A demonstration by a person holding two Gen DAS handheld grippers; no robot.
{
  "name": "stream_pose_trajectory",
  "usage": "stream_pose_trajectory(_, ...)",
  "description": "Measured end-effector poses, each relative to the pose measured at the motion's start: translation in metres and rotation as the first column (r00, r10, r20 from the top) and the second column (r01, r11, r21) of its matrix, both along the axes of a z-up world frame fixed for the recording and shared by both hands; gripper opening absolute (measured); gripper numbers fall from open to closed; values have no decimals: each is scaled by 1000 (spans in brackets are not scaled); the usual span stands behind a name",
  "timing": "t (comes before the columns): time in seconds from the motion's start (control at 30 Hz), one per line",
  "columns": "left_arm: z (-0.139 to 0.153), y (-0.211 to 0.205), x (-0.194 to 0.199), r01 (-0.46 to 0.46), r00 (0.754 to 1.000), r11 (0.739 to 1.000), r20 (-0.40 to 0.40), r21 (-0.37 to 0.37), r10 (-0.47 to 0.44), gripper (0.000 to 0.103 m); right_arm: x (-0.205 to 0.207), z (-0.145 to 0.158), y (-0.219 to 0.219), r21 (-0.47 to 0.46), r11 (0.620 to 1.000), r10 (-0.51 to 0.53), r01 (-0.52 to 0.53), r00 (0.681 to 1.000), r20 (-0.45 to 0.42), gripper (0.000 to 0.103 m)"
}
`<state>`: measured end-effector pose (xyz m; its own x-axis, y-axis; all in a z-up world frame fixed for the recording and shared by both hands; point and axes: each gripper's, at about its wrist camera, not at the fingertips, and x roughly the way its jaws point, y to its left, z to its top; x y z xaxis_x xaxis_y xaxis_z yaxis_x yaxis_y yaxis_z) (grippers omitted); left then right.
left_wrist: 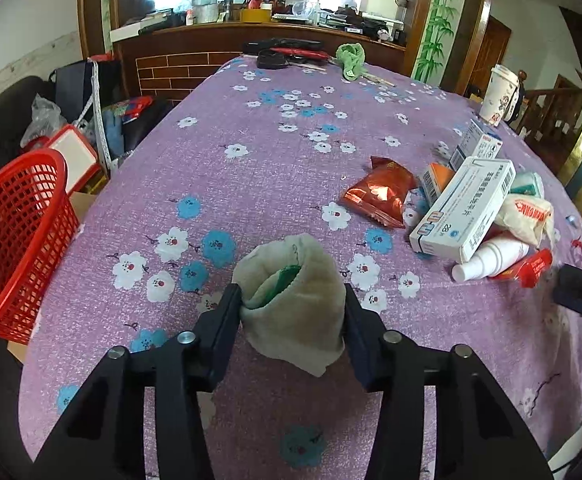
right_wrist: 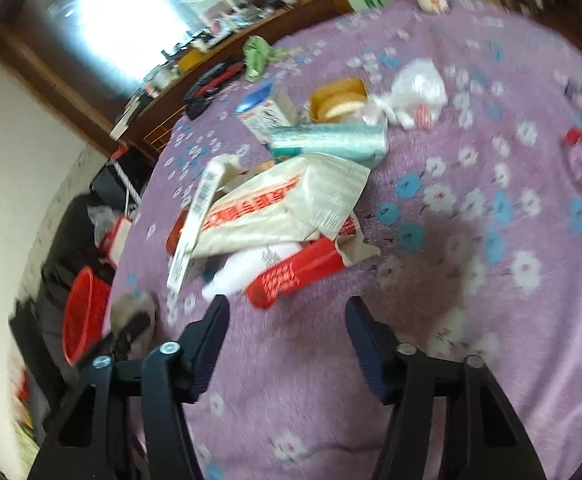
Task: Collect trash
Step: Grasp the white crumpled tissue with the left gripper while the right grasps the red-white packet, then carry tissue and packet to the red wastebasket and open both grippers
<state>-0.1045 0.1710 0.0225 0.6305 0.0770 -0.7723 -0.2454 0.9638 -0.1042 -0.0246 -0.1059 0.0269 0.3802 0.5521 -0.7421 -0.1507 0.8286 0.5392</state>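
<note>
Left gripper (left_wrist: 293, 300) has a rag; right gripper (right_wrist: 287, 312) comes in on the litter pile.

The left jaws pinch a soft, crumpled grey cloth (left_wrist: 295, 304) by its sides, low over the floral desk (left_wrist: 271, 152); it looks light and limp, best held by its bunched middle. The red mesh basket (left_wrist: 15, 236) waits at nine o'clock off the desk edge. The right jaws stand spread and empty, with the red tube (right_wrist: 295, 274) at twelve o'clock, stiff but likely to roll, and easiest taken across its middle.

The left gripper (left_wrist: 293, 300) angles downward, both pads pressing something soft; the right gripper (right_wrist: 287, 312) (blurred) angles downward, jaws apart.
</note>
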Motion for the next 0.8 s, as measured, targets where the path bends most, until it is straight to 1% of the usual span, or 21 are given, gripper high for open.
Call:
stream_pose_trajectory(0.1, 0, -2, 0, 7, 1000, 1000, 3, 12, -7, 43, 14, -13, 3, 29, 999, -32, 33, 998, -49, 54)
stream_pose_trajectory(0.2, -1, -5, 0, 14, 1000, 999, 6, 31, -14, 42, 20, -19, 4, 44, 998, -46, 49, 997, -61, 40)
stream_pose_trajectory(0.27, 0, -6, 0, 19, 1000, 999, 12, 36, -19, 40, 18, -16, 4, 30, 998, -47, 48, 998, -40, 26)
stream_pose_trajectory(0.37, 1, -7, -3, 24, 999, 999, 22, 36, -25, 39, 12, -9, -2, -8, 999, -49, 49, 999, 14, 20)
stream_pose_trajectory(0.47, 4, -10, -6, 43, 998, 999, 40, 14, -43, 38, -1, 4, -8, -71, 996, -44, 50, 995, 90, 17)
stream_pose_trajectory(0.63, 12, -23, -13, 79, 994, 997, 74, 16, -80, 38, -24, 25, -20, -151, 985, -45, 78, 976, 211, 14)
stream_pose_trajectory(0.8, 23, -33, -21, 108, 988, 994, 108, 23, -110, 38, -42, 44, -34, -192, 975, -55, 116, 953, 297, 13)
